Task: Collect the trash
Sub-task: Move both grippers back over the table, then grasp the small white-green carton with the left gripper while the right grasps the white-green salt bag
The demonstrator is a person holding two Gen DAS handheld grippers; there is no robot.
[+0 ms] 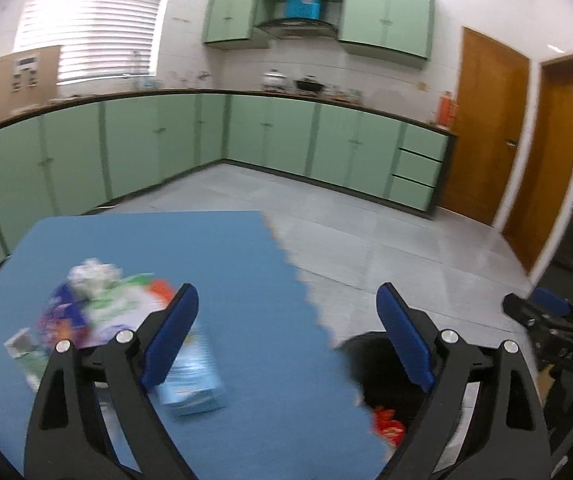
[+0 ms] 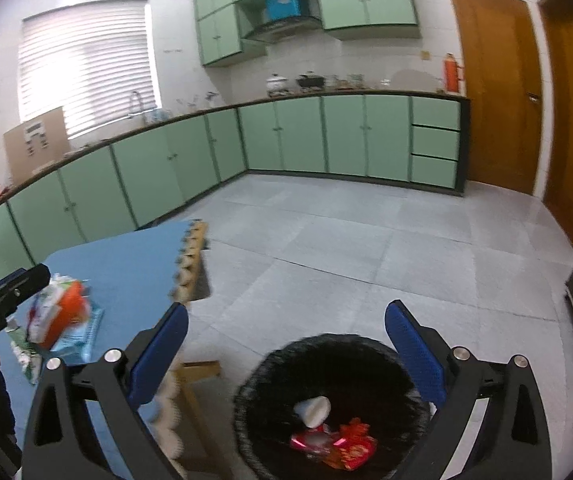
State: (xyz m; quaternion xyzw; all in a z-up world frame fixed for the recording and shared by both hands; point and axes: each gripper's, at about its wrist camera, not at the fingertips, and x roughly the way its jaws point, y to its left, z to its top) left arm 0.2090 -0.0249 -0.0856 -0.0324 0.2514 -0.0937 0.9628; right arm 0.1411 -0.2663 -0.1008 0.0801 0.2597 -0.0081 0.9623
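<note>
Presently, task status is partial: some trash is in the bin, and a pile remains on the table. All positions below are referenced to the blue mat [image 1: 246, 264] that covers the table.

Left portion of the mat: the remaining trash pile [image 1: 98, 308] lies here. It comprises crumpled colourful wrappers, a small green-and-white packet at the pile's left edge, and a light-blue carton [image 1: 190, 384] on the near side. The picture is blurred, so I cannot tell the exact item count. None of these items is collected yet.

Over the mat, right of the pile: my left gripper [image 1: 288, 338] stands with its jaws spread wide and nothing between the pads. The left pad overlaps the light-blue carton in view, but no contact is evident.

Off the mat's right edge, on the floor below: the black bin [image 2: 334, 360] stands just beside the table. Inside lie a white paper cup [image 2: 313, 410] and red wrappers [image 2: 346, 446]. These items count as collected.

Above the bin: my right gripper [image 2: 286, 340] is likewise fully spread and empty, with the bin mouth visible between its fingers.

Assessment: both claws are free for the next pickup. Remaining work is to transfer every item of the pile into the bin.
</note>
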